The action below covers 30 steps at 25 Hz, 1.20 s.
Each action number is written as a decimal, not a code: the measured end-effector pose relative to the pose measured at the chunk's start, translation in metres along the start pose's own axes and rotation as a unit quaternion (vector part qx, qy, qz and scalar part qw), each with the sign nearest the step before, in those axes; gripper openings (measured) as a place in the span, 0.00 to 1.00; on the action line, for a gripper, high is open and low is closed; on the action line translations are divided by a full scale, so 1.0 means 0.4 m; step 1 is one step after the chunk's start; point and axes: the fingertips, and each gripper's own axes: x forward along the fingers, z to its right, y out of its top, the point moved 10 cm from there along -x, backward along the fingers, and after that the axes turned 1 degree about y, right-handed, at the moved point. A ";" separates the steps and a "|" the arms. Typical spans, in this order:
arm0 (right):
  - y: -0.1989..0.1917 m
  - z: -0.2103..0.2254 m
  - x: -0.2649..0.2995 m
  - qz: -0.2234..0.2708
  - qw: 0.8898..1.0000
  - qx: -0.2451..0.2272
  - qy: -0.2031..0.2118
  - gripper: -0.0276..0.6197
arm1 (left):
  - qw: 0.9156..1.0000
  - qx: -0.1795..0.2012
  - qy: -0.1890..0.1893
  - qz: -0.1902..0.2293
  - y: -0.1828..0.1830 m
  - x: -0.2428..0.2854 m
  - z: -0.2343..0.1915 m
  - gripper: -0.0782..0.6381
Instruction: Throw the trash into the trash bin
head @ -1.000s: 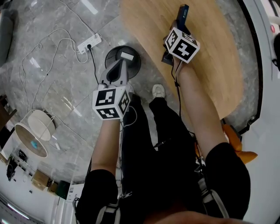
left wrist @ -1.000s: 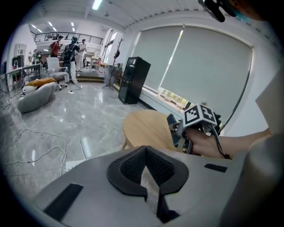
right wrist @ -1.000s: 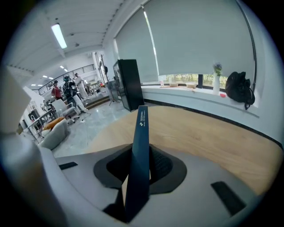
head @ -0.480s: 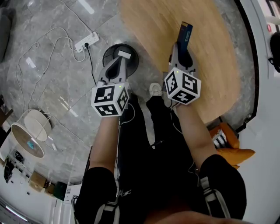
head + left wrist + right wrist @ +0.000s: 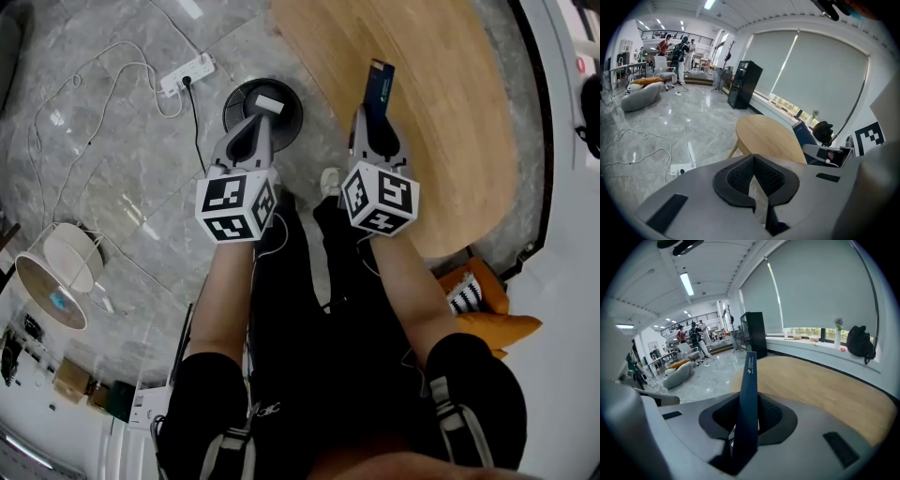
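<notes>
Since the earlier frame, the right gripper (image 5: 372,127) has drawn back from the upper part of the head view toward the centre, and its marker cube now sits level with the left one; the left gripper (image 5: 262,120) has barely shifted. In the right gripper view we see the jaws partly closed and clamped on a slim dark-blue cardboard packet (image 5: 749,390), which stands upright between the pads and projects well past them. In the head view this packet (image 5: 378,89) lies over the near edge of the round light-wood table (image 5: 441,112), upper right of the frame. In the left gripper view the jaws are nearly together and pinch a thin white paper scrap (image 5: 757,197). In the head view that scrap (image 5: 269,103) shows over the opening of the round black trash bin (image 5: 242,101), upper centre; we cannot tell its height above the bin. A white power strip (image 5: 186,75) lies on the grey marble floor (image 5: 112,159) at upper left, well apart from the bin.
</notes>
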 end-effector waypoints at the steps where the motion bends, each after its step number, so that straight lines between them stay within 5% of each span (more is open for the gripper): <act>1: -0.007 -0.019 0.002 -0.002 1.000 -0.008 0.007 0.19 | 1.000 -0.002 0.002 -0.002 -0.007 -0.003 -0.012 0.13; 8: -0.100 -0.199 0.062 -0.041 0.992 -0.084 0.089 0.19 | 0.999 -0.024 0.023 -0.019 -0.062 -0.023 -0.128 0.13; 14: -0.273 -0.337 0.183 -0.145 0.969 -0.131 0.150 0.19 | 0.997 -0.058 0.041 -0.028 -0.114 -0.042 -0.258 0.13; 26: -0.645 -0.397 0.476 -0.382 0.903 -0.150 0.129 0.19 | 0.990 -0.100 0.054 -0.085 -0.288 -0.038 -0.468 0.13; 30: -0.699 -0.418 0.546 -0.403 0.888 -0.186 0.120 0.19 | 0.987 -0.103 0.048 -0.112 -0.346 0.000 -0.511 0.13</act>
